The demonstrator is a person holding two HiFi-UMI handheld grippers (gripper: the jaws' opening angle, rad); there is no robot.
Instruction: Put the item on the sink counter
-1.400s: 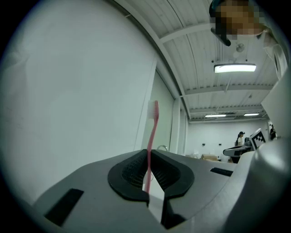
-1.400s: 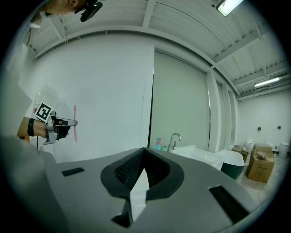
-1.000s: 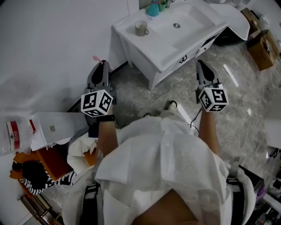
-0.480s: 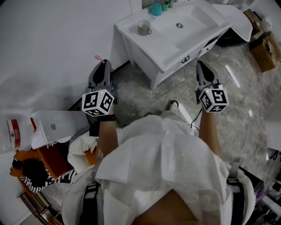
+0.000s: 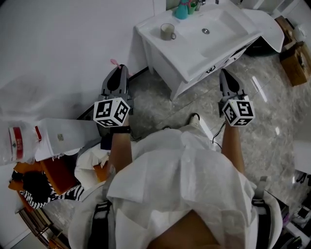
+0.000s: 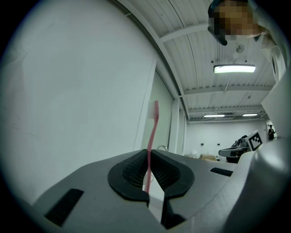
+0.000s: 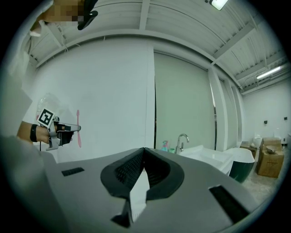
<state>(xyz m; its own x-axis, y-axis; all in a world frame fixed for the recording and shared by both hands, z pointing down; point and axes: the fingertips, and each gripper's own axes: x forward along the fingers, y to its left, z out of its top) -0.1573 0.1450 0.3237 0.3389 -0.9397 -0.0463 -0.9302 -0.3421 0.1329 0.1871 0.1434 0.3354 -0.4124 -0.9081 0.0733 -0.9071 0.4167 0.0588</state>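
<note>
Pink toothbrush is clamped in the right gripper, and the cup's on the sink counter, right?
No: the pink toothbrush is clamped in the left gripper, not the right gripper, which is shut on nothing. The left gripper view shows it between the jaws. The cup does stand on the sink counter.

- A grey mug (image 5: 167, 31) stands upright, near a teal bottle (image 5: 181, 10).
- At my right, brown cardboard boxes (image 5: 297, 61) stand on the marble floor (image 5: 272, 112).
- At my left lies a clear plastic bag (image 5: 17, 143) with a red label, beside a white box (image 5: 65, 137).
- Below these I see a black-and-white striped cloth (image 5: 36, 197).
</note>
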